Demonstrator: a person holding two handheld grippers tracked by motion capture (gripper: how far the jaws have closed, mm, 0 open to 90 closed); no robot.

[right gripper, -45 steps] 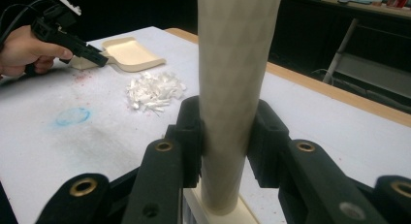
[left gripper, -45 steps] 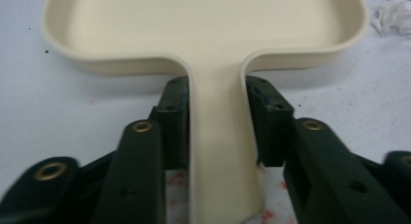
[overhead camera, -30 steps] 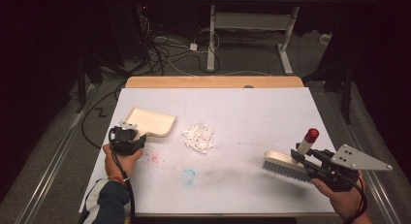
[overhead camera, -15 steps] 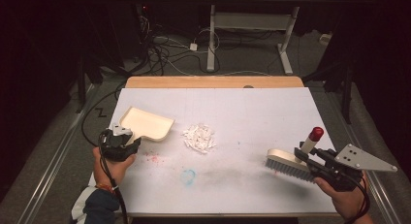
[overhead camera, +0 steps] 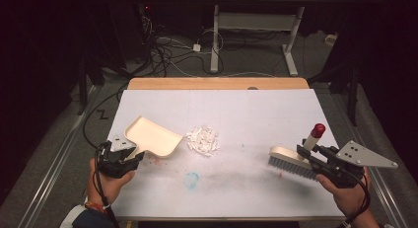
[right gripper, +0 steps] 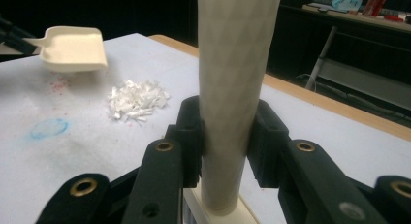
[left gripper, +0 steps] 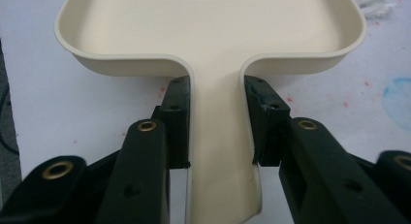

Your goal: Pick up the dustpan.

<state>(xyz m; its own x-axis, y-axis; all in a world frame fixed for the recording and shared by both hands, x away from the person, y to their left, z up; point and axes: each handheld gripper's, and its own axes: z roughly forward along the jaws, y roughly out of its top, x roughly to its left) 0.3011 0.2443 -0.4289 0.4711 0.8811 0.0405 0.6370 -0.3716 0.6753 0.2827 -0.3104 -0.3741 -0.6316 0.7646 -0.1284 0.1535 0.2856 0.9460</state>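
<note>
A cream dustpan [overhead camera: 152,136] lies at the table's left, its mouth facing a small heap of white scraps [overhead camera: 202,139]. My left gripper [overhead camera: 129,157] is shut on the dustpan's handle [left gripper: 216,136], both jaws pressed against its sides. At the right, a cream brush [overhead camera: 291,161] with grey bristles and a red-tipped handle [overhead camera: 315,132] rests bristles down on the table. My right gripper [overhead camera: 311,158] is shut on the brush handle [right gripper: 232,88]. From the right gripper view, the scraps [right gripper: 136,100] and the dustpan [right gripper: 72,48] lie beyond the handle, to the left.
The white table top [overhead camera: 246,114] bears a blue smudge [overhead camera: 191,178] and red specks near the front. A wooden strip [overhead camera: 217,83] edges the far side. Cables and a desk frame [overhead camera: 256,25] lie on the dark floor beyond.
The left gripper has drawn the dustpan slightly left and back toward the person. The right gripper with the brush has edged a little to the right.
</note>
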